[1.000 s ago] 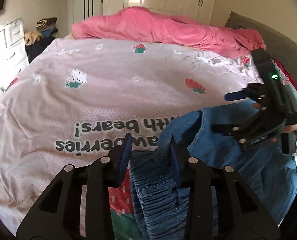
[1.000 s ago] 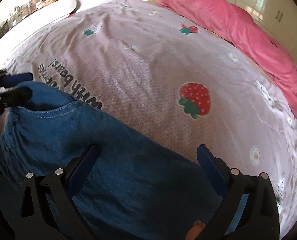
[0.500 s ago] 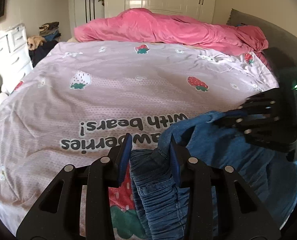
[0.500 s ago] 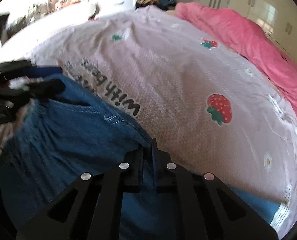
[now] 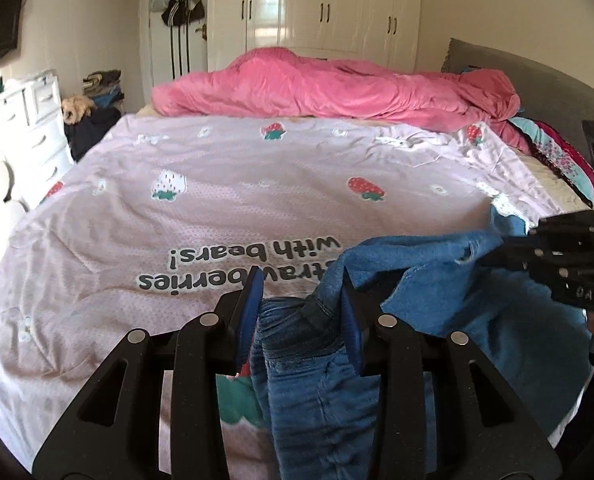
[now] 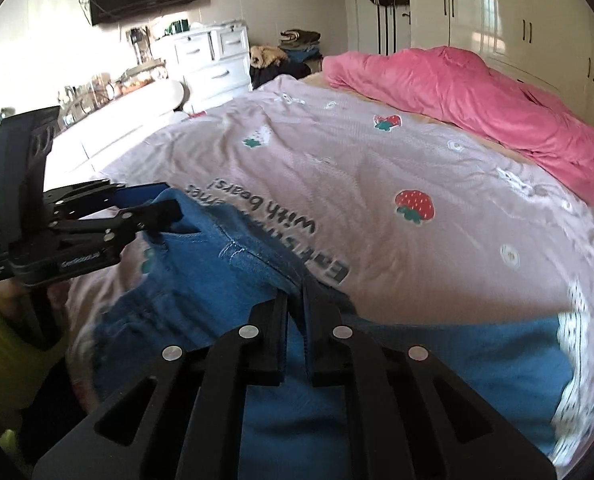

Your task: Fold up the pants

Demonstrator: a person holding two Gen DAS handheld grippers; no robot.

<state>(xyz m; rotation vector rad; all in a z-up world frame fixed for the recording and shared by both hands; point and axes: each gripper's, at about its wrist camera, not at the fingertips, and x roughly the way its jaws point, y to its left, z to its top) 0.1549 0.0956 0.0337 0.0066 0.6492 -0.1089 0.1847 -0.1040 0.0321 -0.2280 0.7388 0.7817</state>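
Observation:
Blue denim pants [image 5: 449,312] hang over the near edge of the bed. My left gripper [image 5: 301,292] is shut on a bunched part of their waistband; it also shows in the right wrist view [image 6: 153,204] at the left. My right gripper [image 6: 295,292] is shut on the pants' [image 6: 217,280] upper edge; it also shows in the left wrist view [image 5: 497,250] at the right. The pants stretch between the two grippers, lifted a little off the bedspread.
The bed carries a pink strawberry-print bedspread [image 5: 217,200] with black lettering. A pink duvet [image 5: 337,88] lies heaped at the far side. A white dresser [image 6: 213,64] and clothes pile stand at the left, wardrobes [image 5: 325,4] behind.
My right gripper shut on the pants' edge between one second and half a second ago. Both grippers have since risen with the pants, showing more of the room.

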